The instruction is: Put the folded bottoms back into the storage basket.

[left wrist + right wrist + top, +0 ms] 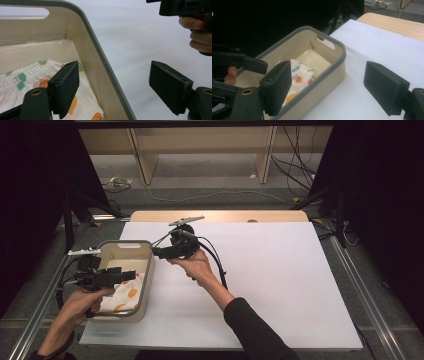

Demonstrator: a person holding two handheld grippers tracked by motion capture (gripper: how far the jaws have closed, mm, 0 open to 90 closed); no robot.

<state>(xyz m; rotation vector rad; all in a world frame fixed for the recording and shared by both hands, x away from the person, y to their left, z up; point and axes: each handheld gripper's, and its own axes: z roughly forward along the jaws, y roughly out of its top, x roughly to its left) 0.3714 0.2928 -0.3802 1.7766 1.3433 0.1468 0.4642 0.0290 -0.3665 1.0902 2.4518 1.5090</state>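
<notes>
A beige bin with a grey rim (150,270) stands at the left of the white table. Inside it lies a folded white cloth with orange and green fruit prints (128,298), which I also see as the cloth (22,77) and the cloth (300,74). My left gripper (131,275) hovers over the bin's right wall (100,65), open (113,70) and empty. My right gripper (156,252) is held beside the bin's far right corner, pointing at the bin (329,75), open (327,67) with nothing between its pads.
The white sheet (270,280) stretches wide to the right of the bin. A wooden table edge (220,215) runs along the back. Metal rails (367,290) border both sides. Cables (210,195) and wooden shelf legs (142,162) lie beyond.
</notes>
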